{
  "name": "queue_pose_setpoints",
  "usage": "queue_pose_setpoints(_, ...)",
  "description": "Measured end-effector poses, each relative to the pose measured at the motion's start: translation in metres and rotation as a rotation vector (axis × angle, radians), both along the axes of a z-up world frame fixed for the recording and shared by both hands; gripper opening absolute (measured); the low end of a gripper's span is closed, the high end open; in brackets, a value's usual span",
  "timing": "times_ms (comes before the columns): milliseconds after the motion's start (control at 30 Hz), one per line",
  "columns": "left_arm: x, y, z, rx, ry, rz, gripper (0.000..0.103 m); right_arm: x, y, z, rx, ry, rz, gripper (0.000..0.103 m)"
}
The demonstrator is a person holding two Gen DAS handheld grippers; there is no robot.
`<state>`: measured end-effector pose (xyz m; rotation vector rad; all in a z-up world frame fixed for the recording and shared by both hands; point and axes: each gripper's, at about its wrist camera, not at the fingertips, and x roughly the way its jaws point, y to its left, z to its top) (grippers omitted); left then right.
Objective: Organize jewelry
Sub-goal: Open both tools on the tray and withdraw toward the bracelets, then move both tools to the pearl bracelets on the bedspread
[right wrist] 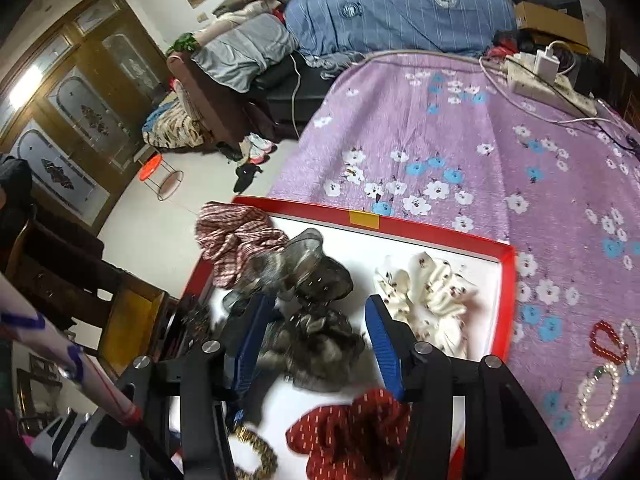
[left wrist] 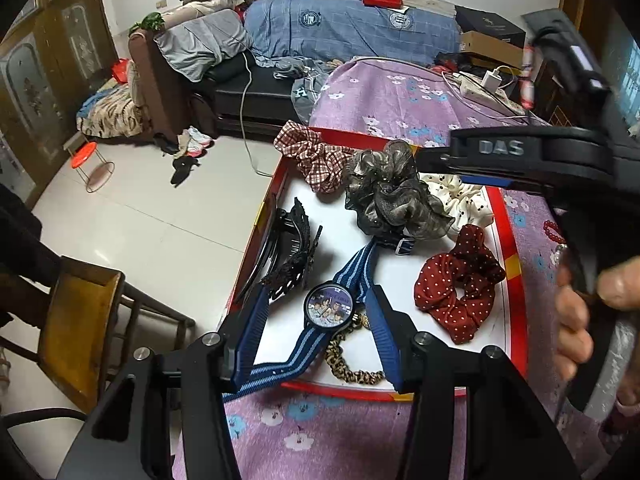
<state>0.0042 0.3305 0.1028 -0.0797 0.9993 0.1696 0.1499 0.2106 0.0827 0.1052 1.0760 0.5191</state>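
Observation:
A red-rimmed white tray (left wrist: pixel 514 280) lies on the purple flowered cloth. In it are a watch with a blue striped strap (left wrist: pixel 329 307), a gold chain (left wrist: pixel 348 364), a black hair claw (left wrist: pixel 286 252), and plaid (left wrist: pixel 316 160), grey (left wrist: pixel 392 196), cream (left wrist: pixel 464 200) and red dotted (left wrist: pixel 456 292) scrunchies. My left gripper (left wrist: pixel 316 312) is open, its fingers either side of the watch. My right gripper (right wrist: pixel 316 320) is open above the grey scrunchie (right wrist: pixel 308 336); it shows in the left wrist view as the black tool (left wrist: pixel 520 160). Bead bracelets (right wrist: pixel 604 376) lie on the cloth right of the tray (right wrist: pixel 508 280).
A power strip with charger (right wrist: pixel 548 76) lies at the table's far right. A wooden chair (left wrist: pixel 76 320) stands left of the table. A sofa piled with bedding (left wrist: pixel 340 28) is behind, a red stool (left wrist: pixel 86 160) on the floor.

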Motion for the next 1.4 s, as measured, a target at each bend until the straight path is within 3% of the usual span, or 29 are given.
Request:
queue_pose_setpoints(300,-0.019,-0.034,0.010,0.053,-0.003,-0.004,0.050,-0.046,-0.064,0.023,0.037,-0.041,-0.080,0.056)
queue_pose_setpoints(600,-0.041,-0.088,0.014,0.080,0.001,-0.053,0.052,-0.099,-0.151,0.019,0.037,-0.024,-0.180,0.057)
queue_pose_setpoints(1033,-0.067,-0.158,0.011,0.032,0.016,-0.093,0.053,-0.175,-0.288,-0.003,0.000,0.023,-0.372,0.056)
queue_pose_setpoints(1400,-0.074,-0.237,0.015,0.005,0.010,-0.178,0.053,-0.218,-0.369,0.011,-0.030,-0.027,-0.430,0.058)
